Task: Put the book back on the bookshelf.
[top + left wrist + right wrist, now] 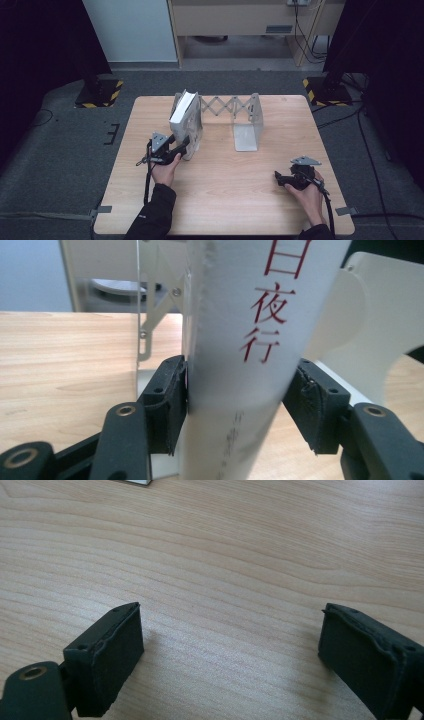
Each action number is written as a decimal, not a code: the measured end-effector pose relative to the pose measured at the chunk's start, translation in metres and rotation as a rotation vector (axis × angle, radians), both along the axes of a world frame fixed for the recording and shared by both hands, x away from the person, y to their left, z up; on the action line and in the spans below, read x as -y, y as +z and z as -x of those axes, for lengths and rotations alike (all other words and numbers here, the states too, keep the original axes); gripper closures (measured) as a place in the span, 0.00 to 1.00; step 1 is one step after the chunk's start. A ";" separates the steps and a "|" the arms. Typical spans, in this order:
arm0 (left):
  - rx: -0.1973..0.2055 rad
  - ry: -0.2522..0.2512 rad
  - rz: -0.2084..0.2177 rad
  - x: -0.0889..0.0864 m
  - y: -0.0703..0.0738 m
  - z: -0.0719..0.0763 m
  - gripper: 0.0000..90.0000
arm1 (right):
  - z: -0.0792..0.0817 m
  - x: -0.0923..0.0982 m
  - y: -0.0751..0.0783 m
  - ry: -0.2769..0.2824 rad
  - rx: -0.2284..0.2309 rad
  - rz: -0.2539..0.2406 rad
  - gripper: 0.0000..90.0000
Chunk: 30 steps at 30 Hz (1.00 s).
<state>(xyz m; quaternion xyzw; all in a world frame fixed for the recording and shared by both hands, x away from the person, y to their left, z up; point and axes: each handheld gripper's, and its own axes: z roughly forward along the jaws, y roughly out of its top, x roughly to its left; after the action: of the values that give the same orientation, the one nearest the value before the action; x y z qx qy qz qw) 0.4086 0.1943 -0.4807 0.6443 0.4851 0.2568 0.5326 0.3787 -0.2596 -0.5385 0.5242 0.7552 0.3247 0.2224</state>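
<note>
A white book stands upright at the left end of a white expanding book rack on the wooden table. My left gripper is shut on the book's spine near its lower end. In the left gripper view both black pads press the white spine with red characters, and my left gripper holds it from both sides. My right gripper rests low at the table's right front, open. In the right gripper view its fingers stand wide apart over bare wood, my right gripper holding nothing.
The rack's right end plate stands apart from the book with an open slot between. The wooden table has free room at the front and middle. Black stands with yellow-striped bases sit on the floor behind both far corners.
</note>
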 end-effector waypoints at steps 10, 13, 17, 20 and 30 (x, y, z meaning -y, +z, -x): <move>0.014 -0.067 -0.029 -0.001 -0.001 0.014 0.55 | 0.000 0.000 0.000 0.000 0.000 0.000 0.12; 0.014 -0.066 -0.035 0.001 0.000 0.012 0.55 | 0.000 0.000 0.000 0.000 0.000 0.000 0.12; 0.008 -0.064 -0.037 0.006 0.001 0.007 0.53 | 0.000 0.000 0.000 0.000 0.000 0.000 0.12; 0.011 -0.062 -0.043 0.012 0.001 0.003 0.53 | 0.000 0.000 0.000 0.000 0.000 0.000 0.12; 0.007 -0.030 -0.051 0.028 0.001 -0.013 0.52 | 0.000 0.000 0.000 -0.001 -0.001 0.001 0.12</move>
<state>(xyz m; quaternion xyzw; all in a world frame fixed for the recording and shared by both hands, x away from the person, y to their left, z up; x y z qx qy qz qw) 0.4221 0.1667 -0.4794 0.6640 0.4667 0.2632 0.5215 0.3788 -0.2594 -0.5384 0.5245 0.7551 0.3242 0.2224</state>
